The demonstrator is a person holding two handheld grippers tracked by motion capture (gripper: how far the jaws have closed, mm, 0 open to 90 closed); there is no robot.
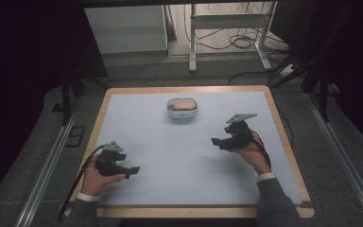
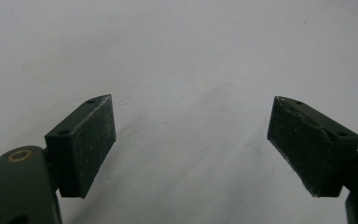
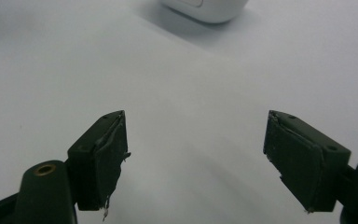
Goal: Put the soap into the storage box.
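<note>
Resting low over the pale table [image 1: 184, 161], left gripper [image 1: 131, 170] near its front-left corner, jaws spread wide, nothing between. Right gripper [image 1: 216, 141] at mid-right, likewise agape and empty. White container [image 1: 182, 109] holding something tan, well apart, toward the far edge.

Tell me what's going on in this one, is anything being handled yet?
Not yet. A person sits at a table covered in a pale sheet, holding a gripper in each hand. The left gripper and the right gripper both have their jaws wide apart and empty, held over bare tabletop. A small white container with something tan inside sits untouched toward the far middle of the table, nearer the right gripper.
</note>
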